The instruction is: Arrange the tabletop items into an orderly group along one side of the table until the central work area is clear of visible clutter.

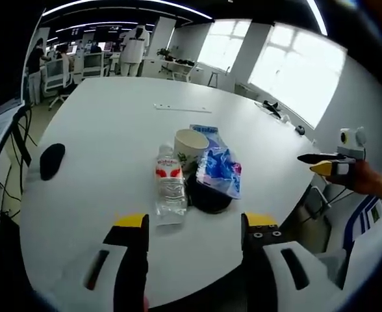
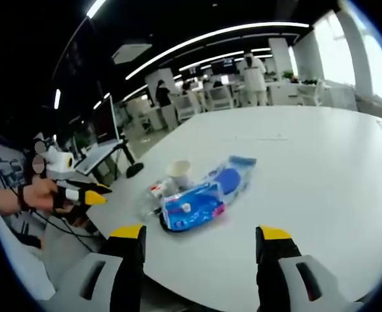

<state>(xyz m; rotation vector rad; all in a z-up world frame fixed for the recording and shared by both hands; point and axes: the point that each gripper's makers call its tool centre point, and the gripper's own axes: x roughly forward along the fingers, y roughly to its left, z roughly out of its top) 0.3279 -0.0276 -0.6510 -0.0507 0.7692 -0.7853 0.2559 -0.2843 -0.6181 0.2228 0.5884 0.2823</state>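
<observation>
Several items lie bunched near the edge of the white table point(image 1: 106, 123): a clear water bottle point(image 1: 169, 185) on its side, a paper cup point(image 1: 191, 146), a blue tissue pack point(image 1: 219, 170) resting on a black dish point(image 1: 207, 198), and a flat blue packet point(image 1: 204, 130) behind them. My left gripper point(image 1: 195, 224) hovers open just short of the bottle. To the right, off the table edge, a hand holds the right gripper point(image 1: 327, 162). In the right gripper view my right gripper point(image 2: 201, 233) is open before the tissue pack point(image 2: 193, 207), cup point(image 2: 178, 173), bottle point(image 2: 153, 195) and blue packet point(image 2: 233, 175). The left gripper point(image 2: 90, 193) shows at the left.
A black oval object point(image 1: 52, 160) lies near the table's left edge, and a thin white strip point(image 1: 181, 108) lies farther back. Cables point(image 1: 272, 107) sit at the window side. Office chairs, desks and people stand beyond the table.
</observation>
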